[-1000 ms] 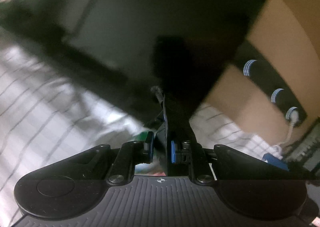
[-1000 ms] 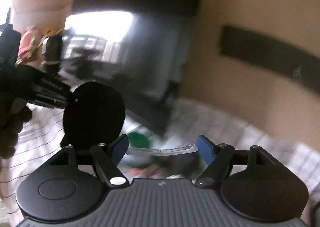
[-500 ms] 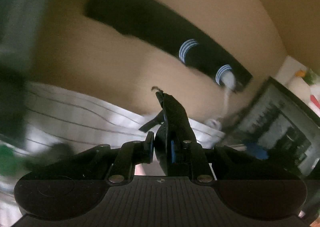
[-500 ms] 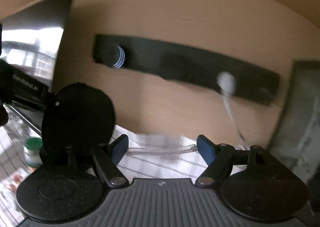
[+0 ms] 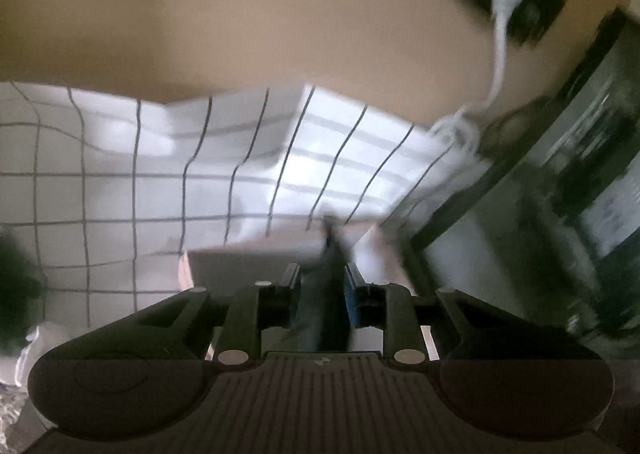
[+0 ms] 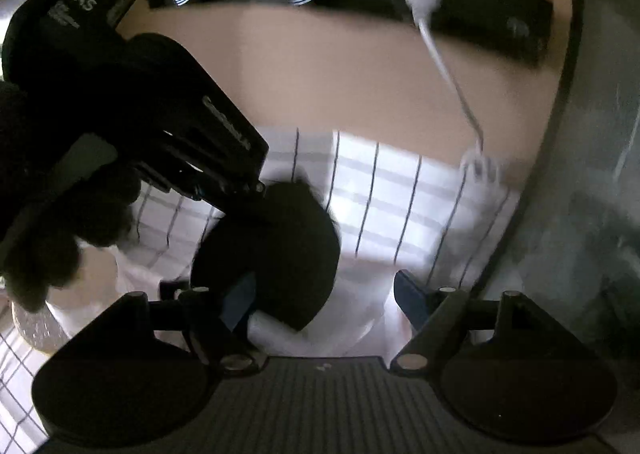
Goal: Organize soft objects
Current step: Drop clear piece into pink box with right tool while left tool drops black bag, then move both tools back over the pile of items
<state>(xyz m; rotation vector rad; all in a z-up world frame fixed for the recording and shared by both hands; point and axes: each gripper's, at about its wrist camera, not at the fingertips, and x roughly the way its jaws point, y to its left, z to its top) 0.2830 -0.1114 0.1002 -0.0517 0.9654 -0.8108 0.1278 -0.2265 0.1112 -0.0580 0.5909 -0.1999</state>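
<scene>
My left gripper is shut on a flat round black soft pad, seen edge-on between its fingers. In the right wrist view the same black pad hangs from the left gripper as a dark disc, low over a white box or tray. My right gripper is open, fingers wide apart around that space, and the pad hangs between them nearer the left finger. The white container's edge shows in the left wrist view just ahead of the fingers.
A white cloth with a dark grid covers the table. A black power strip is on the beige wall, with a white plug and cable running down. A dark framed panel stands at the right.
Both grippers swung right and tilted down toward the table. The black pad, still in the left gripper, has come down between the right gripper's open fingers over the white container.
</scene>
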